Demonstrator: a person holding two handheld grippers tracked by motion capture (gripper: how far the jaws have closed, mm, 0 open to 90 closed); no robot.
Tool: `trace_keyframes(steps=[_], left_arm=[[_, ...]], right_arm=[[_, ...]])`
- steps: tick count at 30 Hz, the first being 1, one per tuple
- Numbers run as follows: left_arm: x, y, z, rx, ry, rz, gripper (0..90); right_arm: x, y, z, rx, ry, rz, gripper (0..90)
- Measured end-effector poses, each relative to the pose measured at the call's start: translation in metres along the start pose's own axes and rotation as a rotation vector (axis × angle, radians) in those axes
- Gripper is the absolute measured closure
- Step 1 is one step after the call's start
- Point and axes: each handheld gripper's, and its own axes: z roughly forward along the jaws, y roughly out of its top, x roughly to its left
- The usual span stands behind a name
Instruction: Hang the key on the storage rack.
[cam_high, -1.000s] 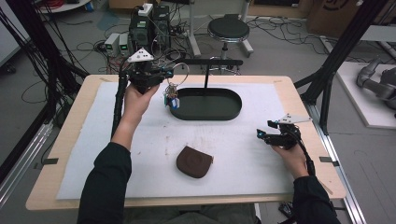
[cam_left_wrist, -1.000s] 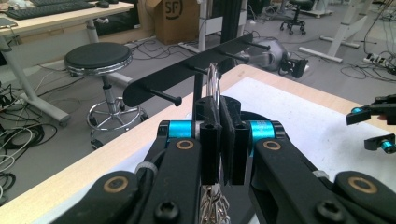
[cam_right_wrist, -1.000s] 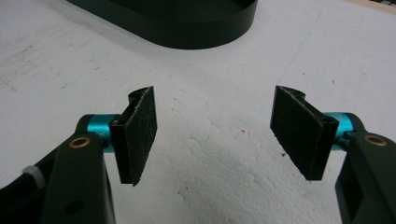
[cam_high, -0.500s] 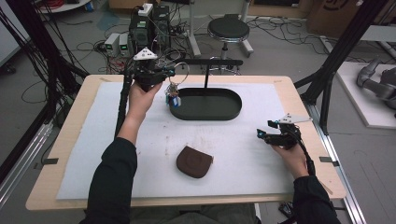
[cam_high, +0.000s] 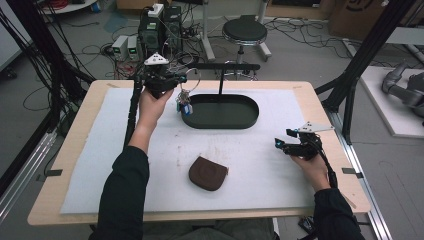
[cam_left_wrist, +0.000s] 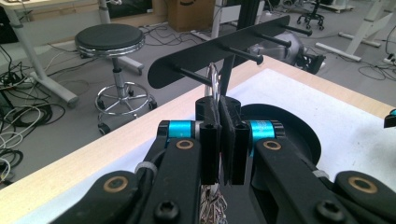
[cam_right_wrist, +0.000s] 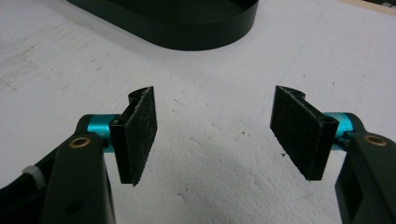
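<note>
Metal key ring, clamped in the left gripper, needed level threading onto the rack peg; right gripper gaped empty.

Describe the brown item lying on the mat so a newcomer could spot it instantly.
On the white mat covering the table, look toward the person's edge, below the black oval tray. The brown pouch lies flat there, alone: small, rounded and dark brown.
</note>
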Motion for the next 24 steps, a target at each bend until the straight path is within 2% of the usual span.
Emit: trace_keyframes(steps=[24], left_arm=[[0.0052,-0.0095,0.0052,-0.006,0.024,-0.017,86.0]], right_arm=[[0.0006,-0.0001,0.0004,0.001,0.004,0.002,32.2]])
